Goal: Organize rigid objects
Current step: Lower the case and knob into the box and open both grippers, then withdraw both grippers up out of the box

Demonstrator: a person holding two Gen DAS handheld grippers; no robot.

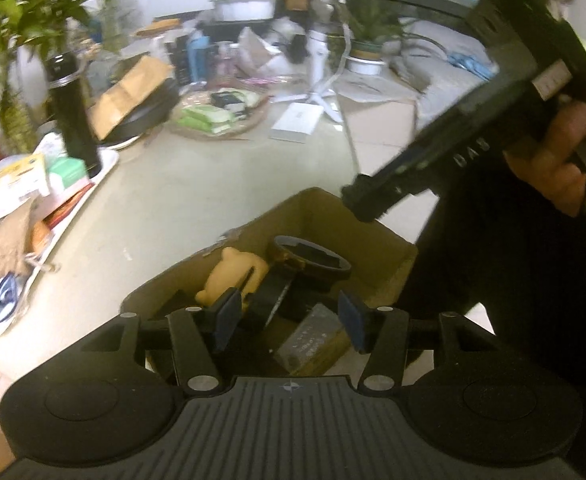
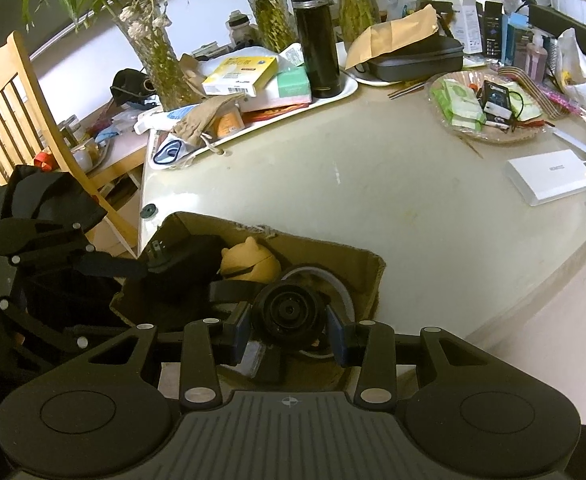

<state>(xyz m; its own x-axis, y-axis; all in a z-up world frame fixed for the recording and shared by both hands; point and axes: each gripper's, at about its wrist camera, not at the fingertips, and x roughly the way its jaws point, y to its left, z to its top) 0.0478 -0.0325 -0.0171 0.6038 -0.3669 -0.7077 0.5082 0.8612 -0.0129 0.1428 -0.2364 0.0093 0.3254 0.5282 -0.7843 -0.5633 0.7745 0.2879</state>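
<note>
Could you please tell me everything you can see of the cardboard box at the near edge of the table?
The cardboard box is plain brown, open-topped, with a frayed, torn rim. It sits upright on the pale table at its near edge. Inside lie a yellow bear-shaped toy, a tape roll, a grey block and dark items I cannot identify. The left gripper hangs open above it.
</note>
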